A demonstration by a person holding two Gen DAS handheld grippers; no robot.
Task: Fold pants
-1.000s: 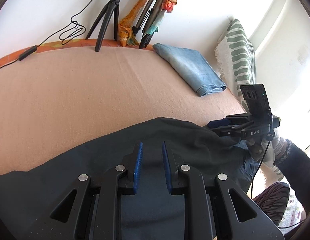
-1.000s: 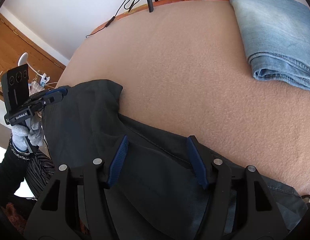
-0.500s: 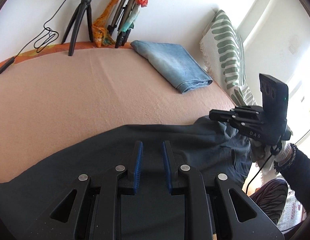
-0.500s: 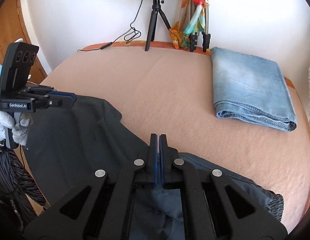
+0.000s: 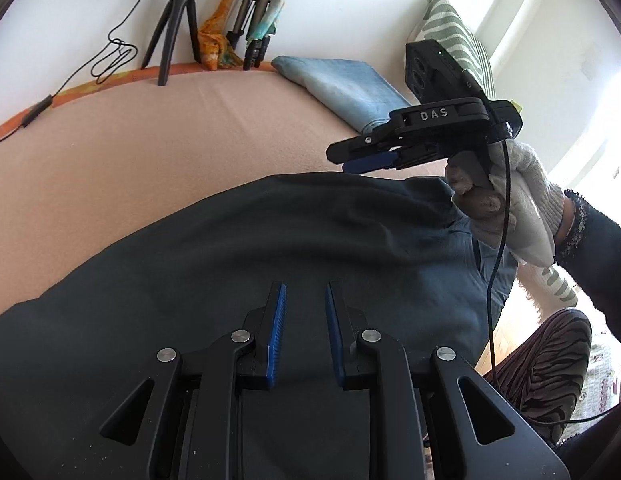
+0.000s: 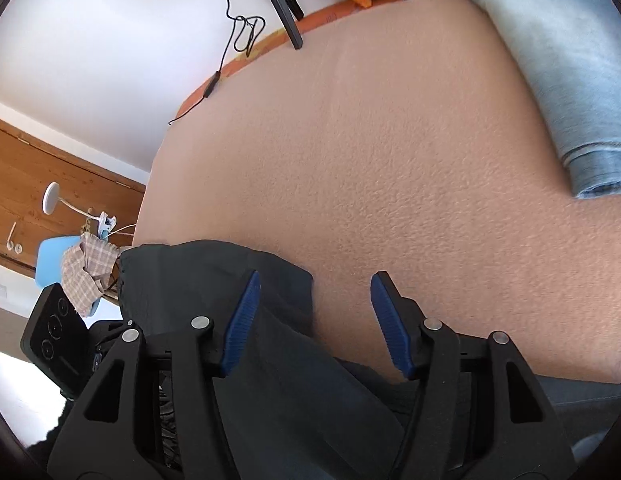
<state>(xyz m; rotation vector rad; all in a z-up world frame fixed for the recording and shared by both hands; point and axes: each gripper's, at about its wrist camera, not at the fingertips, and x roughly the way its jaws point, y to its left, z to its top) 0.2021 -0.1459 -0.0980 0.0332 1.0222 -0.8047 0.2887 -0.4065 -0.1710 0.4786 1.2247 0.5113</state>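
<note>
Item one, my left gripper (image 5: 304,300): jaws narrowly parted, a clear gap between the blue pads (image 5: 277,332), nothing pinched. It hangs above the dark pants (image 5: 270,248), pointing steeply down at them.

Item two, my right gripper (image 6: 314,292): jaws have just been opening and now stand wide, gripping nothing. The folded edge of the dark pants (image 6: 214,268) lies under the left-hand pad (image 6: 240,320); bare cover shows under the other. In the left wrist view I see this same gripper (image 5: 362,160) from the side, carried by a hand in a light knit glove (image 5: 506,204) with a dark sleeve (image 5: 598,248), above the far edge of the pants.

Item three, the dark pants: spread across the near side of the bed, on the peach cover (image 5: 150,152), with a paler blue-grey inner layer showing at the right end near the gloved hand.

Item four, folded blue jeans (image 5: 342,88): at the far right of the bed, well apart from the dark pants.

Item five, background: a black tripod (image 5: 174,28) and a cable (image 5: 110,56) by the white wall, bright scarves (image 5: 222,36) on a stand, a green-and-white striped pillow (image 5: 458,36) behind the jeans. In the right wrist view, a wooden door (image 6: 38,176) and a checked cloth (image 6: 86,272) over something blue.
</note>
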